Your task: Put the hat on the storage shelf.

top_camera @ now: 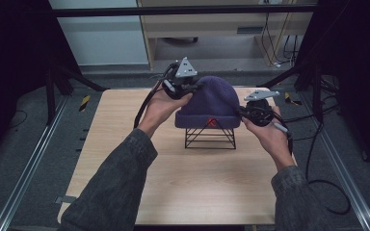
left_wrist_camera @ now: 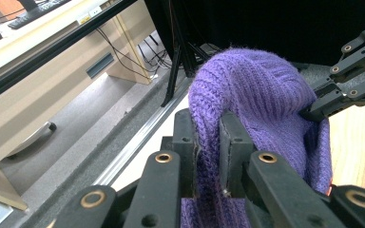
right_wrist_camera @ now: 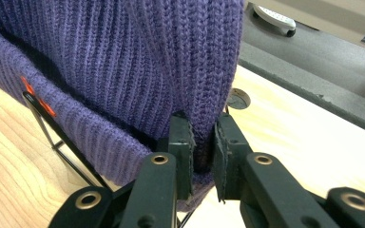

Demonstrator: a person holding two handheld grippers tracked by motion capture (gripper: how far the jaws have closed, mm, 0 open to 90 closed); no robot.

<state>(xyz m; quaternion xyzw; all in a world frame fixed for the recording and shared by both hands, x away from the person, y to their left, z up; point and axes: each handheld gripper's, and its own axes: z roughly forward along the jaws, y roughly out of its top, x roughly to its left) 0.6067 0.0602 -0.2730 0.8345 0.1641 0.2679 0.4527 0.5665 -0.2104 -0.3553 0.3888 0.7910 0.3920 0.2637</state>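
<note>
While the purple knit beanie (top_camera: 211, 103) sits over the black wire stand (top_camera: 210, 135) near the middle of the desk (top_camera: 188, 187), both grips are already set on it. The left hand-held gripper (top_camera: 185, 88) has its jaws closed on a fold of knit high on the crown, on the far-left side; in the left gripper view the wool (left_wrist_camera: 247, 95) is pinched between the two black pads. The right hand-held gripper (top_camera: 250, 113) is clamped on the fabric just above the folded cuff at the right edge, as the right gripper view shows (right_wrist_camera: 202, 156).

To do this step well, I judge that both hands should lift together and evenly, straight up, so the cuff clears the wire frame without snagging. The small orange tag (right_wrist_camera: 35, 97) lies right by a wire, a likely catch point. Because the pinches hold only thin folds, slow pulling should keep the stand from tipping.
</note>
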